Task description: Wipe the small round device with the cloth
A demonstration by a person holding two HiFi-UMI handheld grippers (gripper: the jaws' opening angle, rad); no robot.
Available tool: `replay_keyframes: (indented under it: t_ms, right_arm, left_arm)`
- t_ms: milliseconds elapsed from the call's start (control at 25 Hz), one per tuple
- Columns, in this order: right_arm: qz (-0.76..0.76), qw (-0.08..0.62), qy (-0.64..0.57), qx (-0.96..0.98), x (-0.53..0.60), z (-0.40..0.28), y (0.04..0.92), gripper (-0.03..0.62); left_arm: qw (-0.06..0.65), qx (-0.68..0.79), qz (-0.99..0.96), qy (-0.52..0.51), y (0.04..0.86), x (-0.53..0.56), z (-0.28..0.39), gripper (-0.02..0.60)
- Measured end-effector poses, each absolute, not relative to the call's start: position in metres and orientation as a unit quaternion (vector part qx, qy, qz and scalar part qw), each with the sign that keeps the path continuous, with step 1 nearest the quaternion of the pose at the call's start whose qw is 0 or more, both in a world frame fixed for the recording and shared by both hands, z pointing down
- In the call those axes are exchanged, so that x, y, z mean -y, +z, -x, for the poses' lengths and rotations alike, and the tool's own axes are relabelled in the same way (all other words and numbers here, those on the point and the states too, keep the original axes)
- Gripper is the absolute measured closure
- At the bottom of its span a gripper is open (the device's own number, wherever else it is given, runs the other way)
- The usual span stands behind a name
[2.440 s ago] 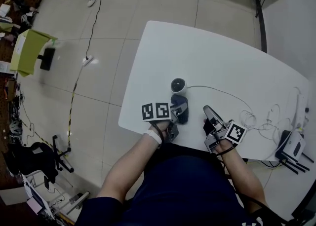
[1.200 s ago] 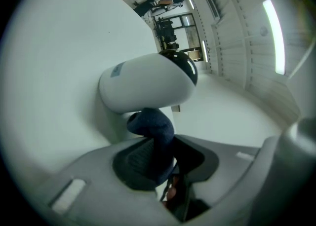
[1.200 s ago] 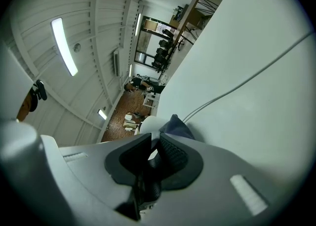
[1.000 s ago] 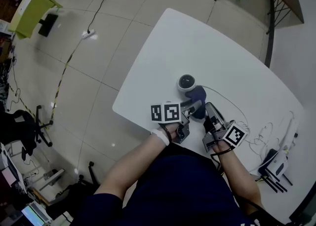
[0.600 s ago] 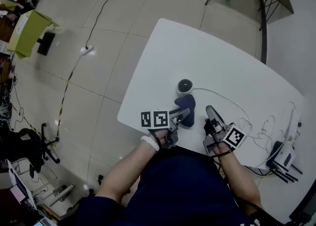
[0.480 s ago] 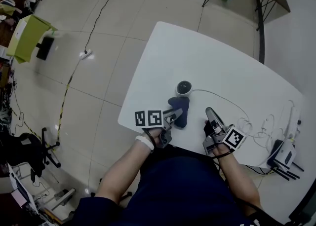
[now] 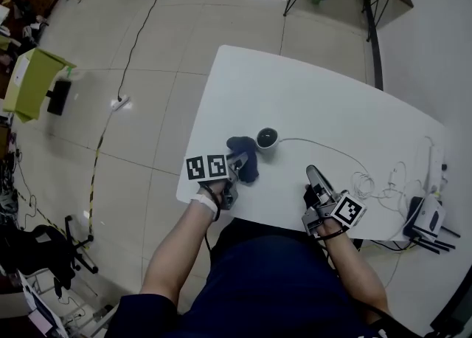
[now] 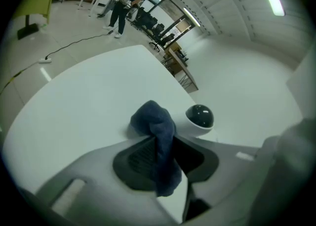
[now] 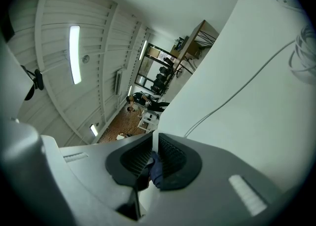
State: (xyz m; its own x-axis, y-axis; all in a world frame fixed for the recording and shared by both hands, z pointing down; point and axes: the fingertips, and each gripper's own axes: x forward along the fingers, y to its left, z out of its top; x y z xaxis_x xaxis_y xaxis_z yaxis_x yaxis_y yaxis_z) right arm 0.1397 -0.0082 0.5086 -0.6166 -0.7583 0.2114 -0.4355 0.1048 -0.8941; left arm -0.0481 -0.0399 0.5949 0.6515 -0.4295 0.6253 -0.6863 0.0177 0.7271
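Small round device (image 7: pixel 266 138): white base with a dark dome, standing upright on the white counter (image 7: pixel 310 100), near the edge on the person's side and toward the left.
Cloth (image 8: pixel 153 121): dark blue, bunched. Its free end rests on the counter just to the left of the device. From the left gripper view it looks close beside the base, but I cannot tell whether it touches.
Left gripper (image 7: pixel 234 163): fingers closed on the cloth, which is pinched between the pads with a tail hanging down behind them. The gripper points down and forward toward the device.
Right gripper (image 7: pixel 312 174): fingers nearly together, only a thin slit between them, and nothing gripped as far as I can see. It is held over the counter's near edge, well to the right of the device, taking no part in the wiping.
Done: the cloth is picked up and brought next to the device.
Left: the dome and base show no cloth across them now, so at least this pass over the top and around the sides is not yet made. Whether any face is already clean cannot be judged from these views.
Stage, as I judge it: mid-task, with the cloth at the device's left flank and placed for a stroke.
Watch: the device is light-looking and unheld, so a sideways push could slide it.
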Motion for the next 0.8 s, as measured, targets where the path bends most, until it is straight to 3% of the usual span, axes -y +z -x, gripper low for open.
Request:
replay_keyframes:
  t_ms: [120,240,800]
  right_arm:
    - [0.417,0.154,-0.525,-0.726,0.006,-0.142,0.506,0.551]
    - [0.423,0.155,-0.523,-0.724,0.004,-0.146,0.505,0.551]
    - [0.409,0.159,-0.532,-0.724,0.004,-0.148,0.516,0.551]
  left_arm:
    - [0.59,0.39,-0.698,0.109,0.595,0.059,0.04,0.474]
    - [0.543,0.382,-0.738,0.122,0.57,0.078,0.035,0.474]
    - [0.062,0.321,-0.856,0.401,0.487,0.072,-0.029,0.476]
